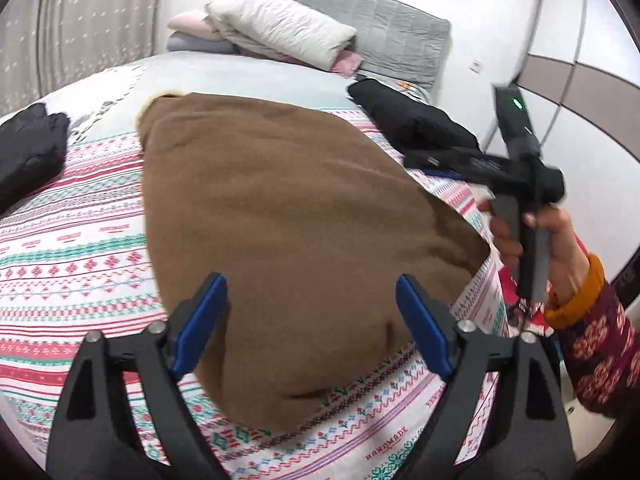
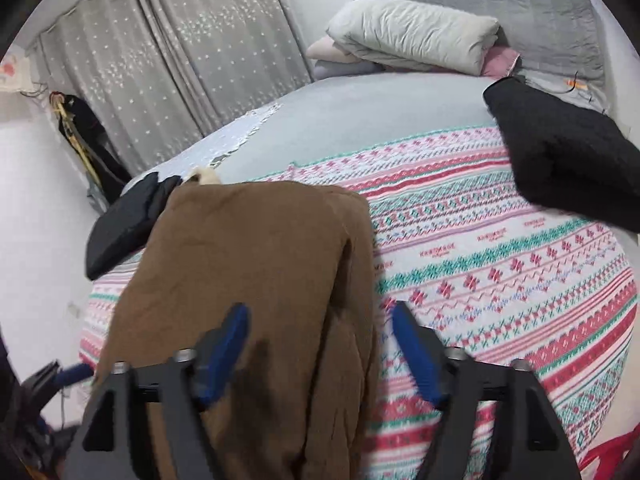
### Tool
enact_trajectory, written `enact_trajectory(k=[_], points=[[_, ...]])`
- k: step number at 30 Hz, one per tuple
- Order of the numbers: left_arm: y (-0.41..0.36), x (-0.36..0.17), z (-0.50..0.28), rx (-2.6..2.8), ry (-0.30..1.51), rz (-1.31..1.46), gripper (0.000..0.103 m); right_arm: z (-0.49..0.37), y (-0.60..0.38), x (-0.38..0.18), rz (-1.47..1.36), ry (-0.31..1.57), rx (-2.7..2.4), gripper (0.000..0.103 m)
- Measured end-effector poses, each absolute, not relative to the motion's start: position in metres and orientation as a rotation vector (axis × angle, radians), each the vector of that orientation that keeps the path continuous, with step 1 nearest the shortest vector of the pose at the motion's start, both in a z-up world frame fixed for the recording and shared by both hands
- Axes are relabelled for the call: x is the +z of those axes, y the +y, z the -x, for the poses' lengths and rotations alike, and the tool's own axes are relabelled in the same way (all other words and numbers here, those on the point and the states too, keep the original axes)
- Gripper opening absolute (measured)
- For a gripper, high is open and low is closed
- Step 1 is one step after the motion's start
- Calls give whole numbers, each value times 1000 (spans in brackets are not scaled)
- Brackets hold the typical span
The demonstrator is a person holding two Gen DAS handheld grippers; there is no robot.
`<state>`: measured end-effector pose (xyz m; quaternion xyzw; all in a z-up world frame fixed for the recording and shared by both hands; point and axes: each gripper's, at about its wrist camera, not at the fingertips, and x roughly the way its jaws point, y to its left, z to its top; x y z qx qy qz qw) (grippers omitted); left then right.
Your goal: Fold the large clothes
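Brown garment [image 1: 280, 216] flat on patterned bedspread [image 1: 80, 248] (grey curtains [image 2: 168, 48] behind), both tongs [image 1: 312, 320] [image 2: 320, 340] agape, empty.

Brown garment [image 1: 288, 216]: matt, fuzzy cloth. Bedspread [image 1: 72, 248]: woven patterned fabric. Gripper fingers [image 1: 202, 328]: matt black plastic, blue pads.

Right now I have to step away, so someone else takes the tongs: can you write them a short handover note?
Left tongs: open, hovering over the brown garment, gripping nothing.
Right tongs: open above the garment's right edge, also empty.
The garment lies folded into a narrow panel on the patterned bedspread, a pale collar at its far end.
Two black garments lie to either side.
Left to do: probably fold the brown one across its length.
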<state>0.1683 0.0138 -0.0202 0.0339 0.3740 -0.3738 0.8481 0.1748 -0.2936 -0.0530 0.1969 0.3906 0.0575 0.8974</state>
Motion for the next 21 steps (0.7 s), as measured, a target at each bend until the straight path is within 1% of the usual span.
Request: enact_trajectory(k=[1,2,5,9,11,16,17,19,20,21], points=[[17,-20,-177,-767,813,-58,96,-176,-296,-54,-435,830,148,89],[19,-20,-185,-755,837,-46,97,-181,-300,-57,-473,866,178,90],[30,-30,-225,-718,954,64,97,-194,-315,-76,-582,984,232,90],[45,-63,-279,-691,1110,252,97,-212,-325,-105,-657,1098,285,91],[47,-78,-293,-708,1158,331,97,-219,-329,-121,-724,1133,338,91],[47,-128,-322,-832,1256,602,97,-236,-330,-150,-860,1154,463,91],[46,-135,-326,-855,1260,649,97,-240,-327,-156,-880,1154,488,91],[44,-138,-326,-892,1236,694,86,-249,-320,-163,-903,1139,533,90],[43,-139,-326,-903,1229,720,81,-254,-315,-163,-898,1125,554,76],[43,-139,-325,-899,1221,732,75,-259,-310,-163,-903,1108,606,63]])
